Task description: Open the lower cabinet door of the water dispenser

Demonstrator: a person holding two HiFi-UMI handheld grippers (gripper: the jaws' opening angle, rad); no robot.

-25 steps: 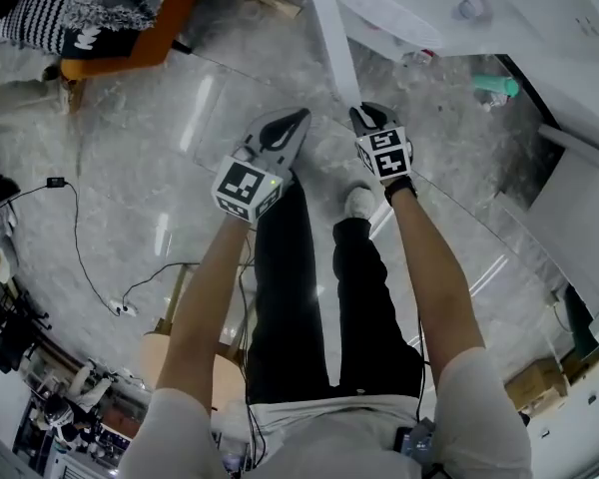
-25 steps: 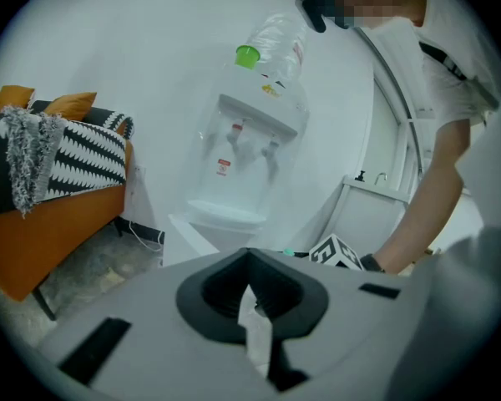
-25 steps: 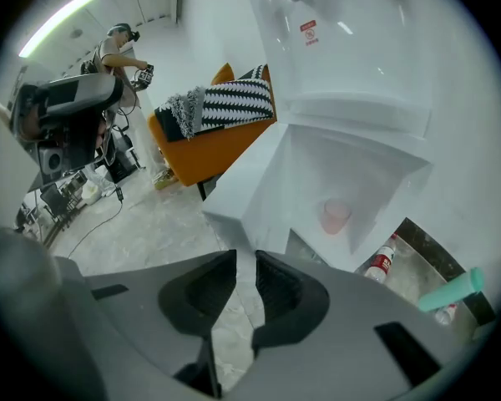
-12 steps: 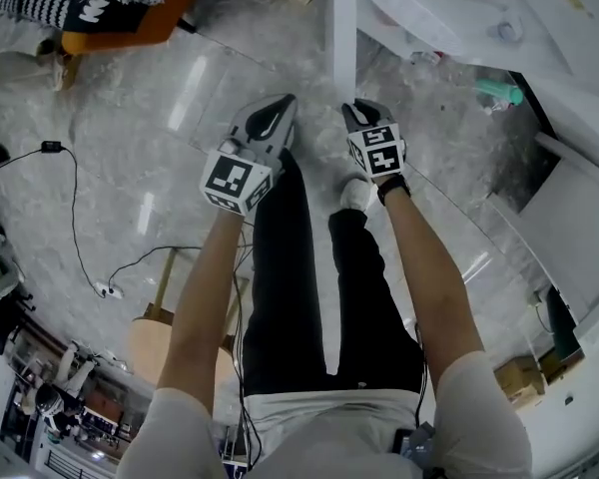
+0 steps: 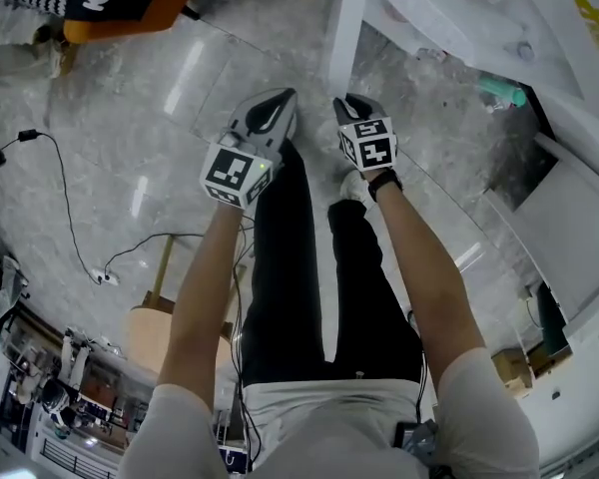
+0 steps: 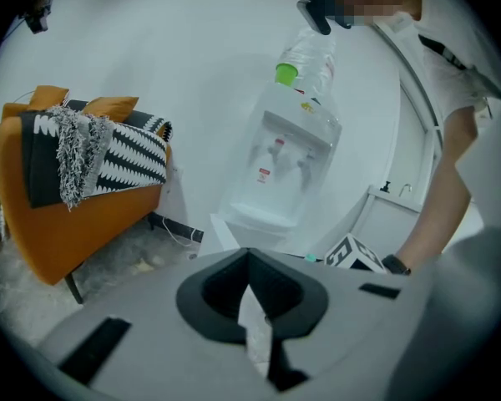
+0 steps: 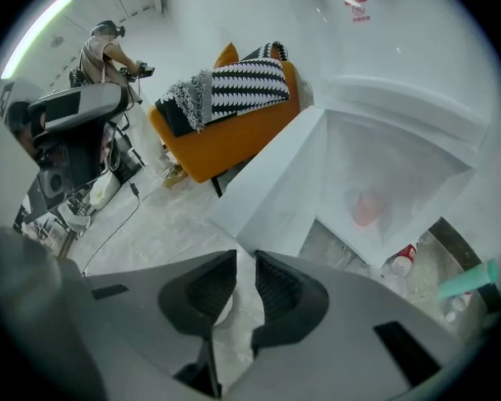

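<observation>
The left gripper [image 5: 280, 103] is held out in front of the person with its jaws together at the tips and nothing between them; the left gripper view shows only floor through the slit below the meeting point. The right gripper [image 5: 345, 104] is just beside it, tilted more steeply toward the floor [image 5: 160, 118]. Its jaws stand a narrow gap apart and are empty.

The water dispenser [image 6: 280, 161] stands ahead of both grippers, with a clear bottle [image 6: 311, 53] on top. Its lower cabinet door [image 7: 271, 186] is swung out from the cabinet, and its free edge lies just beyond the tips of the right gripper, not touching them. Beyond and to the right of the door, the open compartment shows a pale sheet with a reddish patch.

Off to the left of the left gripper is an orange chair [image 6: 67, 224] draped with a black-and-white blanket [image 6: 125, 157]. To the right of the right gripper, a teal object [image 5: 499, 90] lies on the floor.
</observation>
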